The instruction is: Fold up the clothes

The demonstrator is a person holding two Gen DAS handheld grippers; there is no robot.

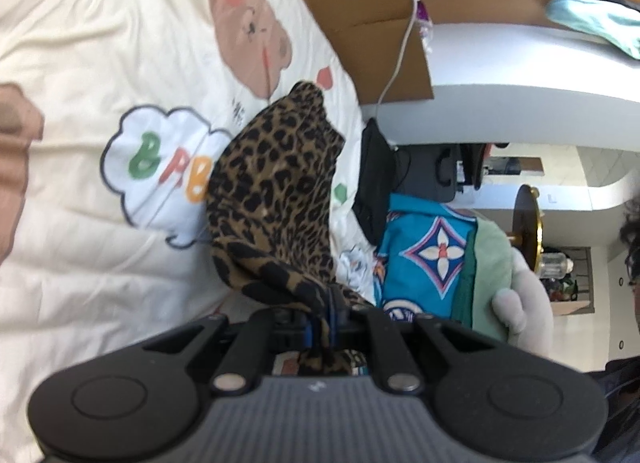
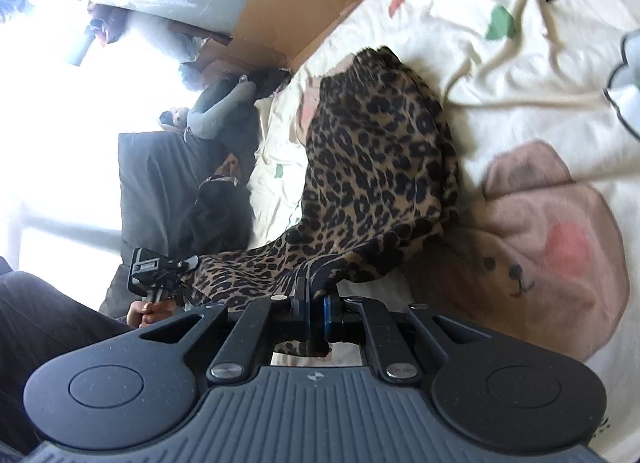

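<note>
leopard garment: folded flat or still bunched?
Bunched, not folded. The leopard-print garment hangs crumpled between the left gripper and right gripper, both shut on its edge, trailing onto the cartoon bedsheet.

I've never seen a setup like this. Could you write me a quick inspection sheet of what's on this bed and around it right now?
Surface: cream bedspread printed with bears and a lettered cloud, wrinkled.
Job's things: leopard-print garment, lifted at one end, its far end resting on the spread.
Clutter: folded teal patterned cloth and a green cloth beside it; flat cardboard at the bed's edge; a black bag.
Grippers: left gripper and right gripper each shut on the garment's near edge.
Cables: one white cord hanging over the cardboard.
Surroundings: white curved counter; bright window in the right wrist view.
</note>
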